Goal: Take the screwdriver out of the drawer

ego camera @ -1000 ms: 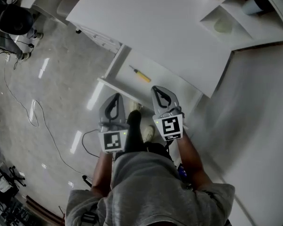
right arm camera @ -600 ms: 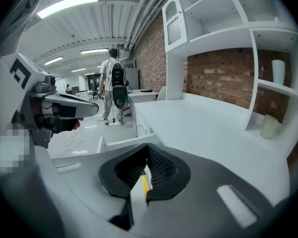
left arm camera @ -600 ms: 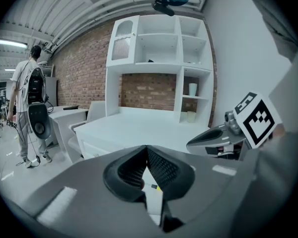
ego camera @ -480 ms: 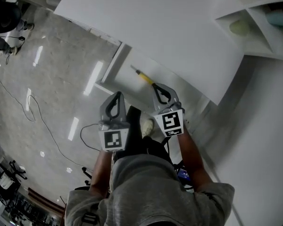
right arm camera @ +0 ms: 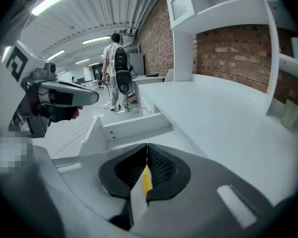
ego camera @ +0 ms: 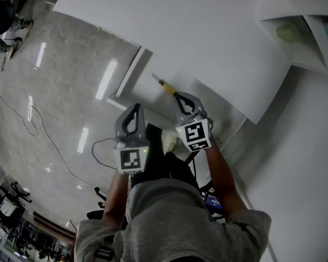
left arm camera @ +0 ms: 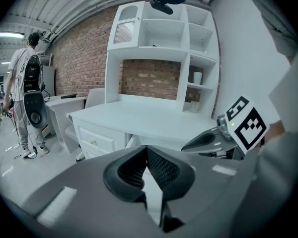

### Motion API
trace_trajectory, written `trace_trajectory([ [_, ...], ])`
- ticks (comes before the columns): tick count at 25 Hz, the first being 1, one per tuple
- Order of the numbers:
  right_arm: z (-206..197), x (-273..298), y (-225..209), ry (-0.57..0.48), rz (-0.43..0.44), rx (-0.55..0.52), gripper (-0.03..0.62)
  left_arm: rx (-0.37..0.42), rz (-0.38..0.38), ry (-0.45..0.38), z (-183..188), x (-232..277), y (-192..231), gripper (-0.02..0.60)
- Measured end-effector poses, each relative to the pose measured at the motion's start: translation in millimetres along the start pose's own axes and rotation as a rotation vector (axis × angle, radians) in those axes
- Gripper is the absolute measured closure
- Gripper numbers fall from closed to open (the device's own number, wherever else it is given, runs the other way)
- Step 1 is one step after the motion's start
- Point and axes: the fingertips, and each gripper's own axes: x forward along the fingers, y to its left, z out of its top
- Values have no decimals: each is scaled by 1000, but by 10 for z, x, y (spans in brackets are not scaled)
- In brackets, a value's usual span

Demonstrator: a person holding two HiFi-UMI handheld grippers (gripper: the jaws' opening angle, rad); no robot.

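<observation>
Change since a second ago: the right tool (ego camera: 177, 95) has come forward over the open white drawer (ego camera: 129, 76). Its tips now sit at the butt end of the yellow-handled, thin-shafted screwdriver (ego camera: 165, 86). Before, it hung near the drawer's front edge, well short of the handle. Reading: the approach looks finished and the pick-up has not yet begun.

Screwdriver: lies flat on the drawer floor, toward the drawer's back, with its shaft pointing at the edge of the plain white tabletop (ego camera: 180, 37) above the drawer.

Right tool, own view: tips pressed together, no gap. The yellow handle shows through the slot behind the tips. I judge it lies below the tool on the drawer floor, not pinched. The jaws would have to spread before any grasp.

Left tool (ego camera: 135, 106): clenched as well, nothing in it, held outside the drawer just in front of its front panel.
</observation>
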Motion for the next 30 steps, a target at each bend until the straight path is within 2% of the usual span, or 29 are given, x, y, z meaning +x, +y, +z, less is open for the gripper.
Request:
trace_trajectory([
  [7, -293, 371, 50, 118, 51, -34, 507, -18, 7, 11, -86, 31, 70, 569],
  [10, -391, 516, 73, 166, 74, -31, 469, -2, -5, 20, -88, 54, 97, 569],
  [15, -596, 725, 87, 229, 83, -29, 439, -16, -10, 21, -114, 88, 86, 569],
  [27, -898, 1031, 91, 335, 76, -34, 438, -7, -29, 28, -155, 132, 101, 569],
  [30, -934, 1053, 63, 342, 57, -39, 503, -18, -23, 30, -168, 126, 108, 569],
])
